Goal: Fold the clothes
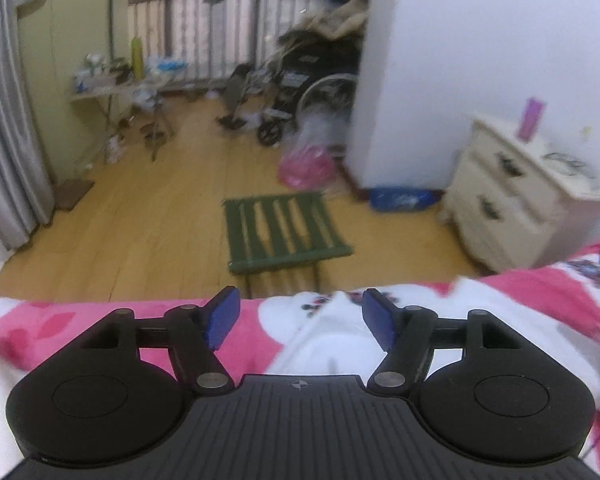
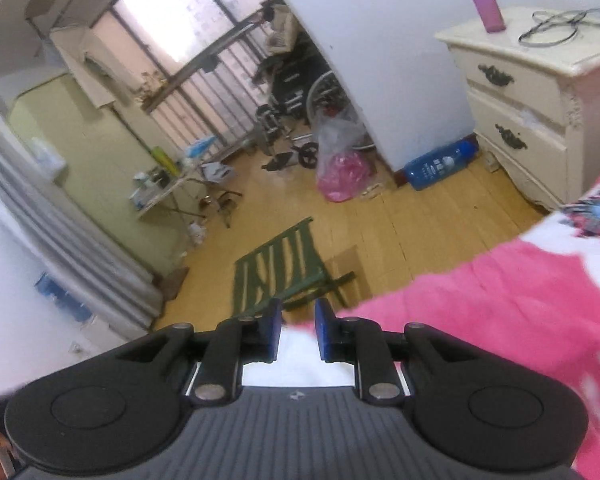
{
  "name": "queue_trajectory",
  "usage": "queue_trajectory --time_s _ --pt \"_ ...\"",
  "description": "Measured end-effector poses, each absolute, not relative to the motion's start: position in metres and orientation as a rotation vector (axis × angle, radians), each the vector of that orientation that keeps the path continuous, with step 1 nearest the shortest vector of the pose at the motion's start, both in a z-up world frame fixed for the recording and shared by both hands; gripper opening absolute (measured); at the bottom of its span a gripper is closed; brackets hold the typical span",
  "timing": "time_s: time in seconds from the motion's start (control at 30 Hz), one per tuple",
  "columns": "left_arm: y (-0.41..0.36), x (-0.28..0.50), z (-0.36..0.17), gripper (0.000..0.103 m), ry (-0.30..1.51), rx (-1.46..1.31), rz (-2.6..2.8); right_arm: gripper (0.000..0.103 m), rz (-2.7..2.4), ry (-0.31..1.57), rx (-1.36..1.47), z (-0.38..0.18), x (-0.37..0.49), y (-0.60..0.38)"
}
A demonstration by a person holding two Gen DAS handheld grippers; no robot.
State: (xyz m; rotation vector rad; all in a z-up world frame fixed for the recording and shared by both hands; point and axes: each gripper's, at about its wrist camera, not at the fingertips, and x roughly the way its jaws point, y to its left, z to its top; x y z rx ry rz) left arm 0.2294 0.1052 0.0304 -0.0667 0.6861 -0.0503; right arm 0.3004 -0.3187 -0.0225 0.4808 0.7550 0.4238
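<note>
Left wrist view
Left gripper [image 1: 300, 320]: jaws spread wide, two blue pads, nothing between them.
Garment: one white garment [image 1: 332, 340] with a small dark print, bunched on the pink floral bedspread [image 1: 100, 320], directly under and between the open fingers; contact cannot be told.
Beyond: one green slatted stool [image 1: 284, 228], one cream nightstand [image 1: 520, 196] with two drawers, one wheelchair [image 1: 312, 80].

Right wrist view
Right gripper [image 2: 298, 330]: jaws narrowed to a small gap, not closed; no cloth pinched.
Garment: white cloth [image 2: 296, 360] lies below the pads, at the bed edge.
Beyond: one blue bottle [image 2: 440, 164], one pink bag [image 2: 344, 172].
</note>
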Motion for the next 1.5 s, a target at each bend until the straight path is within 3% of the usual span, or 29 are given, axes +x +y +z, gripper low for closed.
queue_trajectory --time_s 0.13,0.2,0.3,0.4,0.57,0.83,0.9,0.93,0.97,1.2,1.5 --pt "0.113 0.158 0.055 0.076 0.729 -0.049 -0.079 0.035 0.444 0.812 0.482 -0.014 0.22 -0.333" --pt "0.116 0.127 0.049 0.076 0.803 -0.052 -0.085 0.035 0.454 0.84 0.482 -0.01 0.179 -0.339" --pt "0.118 0.08 0.021 0.075 0.896 -0.082 -0.105 0.037 0.447 0.93 0.51 -0.031 0.121 -0.346" --pt "0.116 0.039 -0.023 0.074 0.971 -0.166 -0.156 0.053 0.41 0.968 0.527 -0.063 0.074 -0.35" --pt "0.107 0.013 -0.077 0.071 1.077 -0.238 -0.211 0.053 0.281 1.032 0.627 -0.117 0.044 -0.364" --pt "0.08 0.011 -0.096 0.075 1.21 -0.198 -0.544 0.059 0.262 1.166 0.652 -0.157 0.028 -0.375" --pt "0.071 0.007 -0.099 0.075 1.218 -0.168 -0.589 0.052 0.305 1.177 0.669 -0.163 0.02 -0.369" --pt "0.066 0.006 -0.099 0.075 1.221 -0.148 -0.606 0.026 0.32 1.179 0.662 -0.164 0.018 -0.366" --pt "0.061 0.004 -0.1 0.075 1.224 -0.128 -0.62 0.014 0.322 1.175 0.63 -0.161 0.018 -0.363" --pt "0.051 -0.014 -0.104 0.074 1.238 -0.041 -0.675 0.01 0.298 1.049 0.592 -0.12 0.024 -0.372" --pt "0.101 0.04 -0.112 0.074 1.172 -0.335 -0.362 0.01 0.214 1.118 0.477 -0.144 0.025 -0.367"
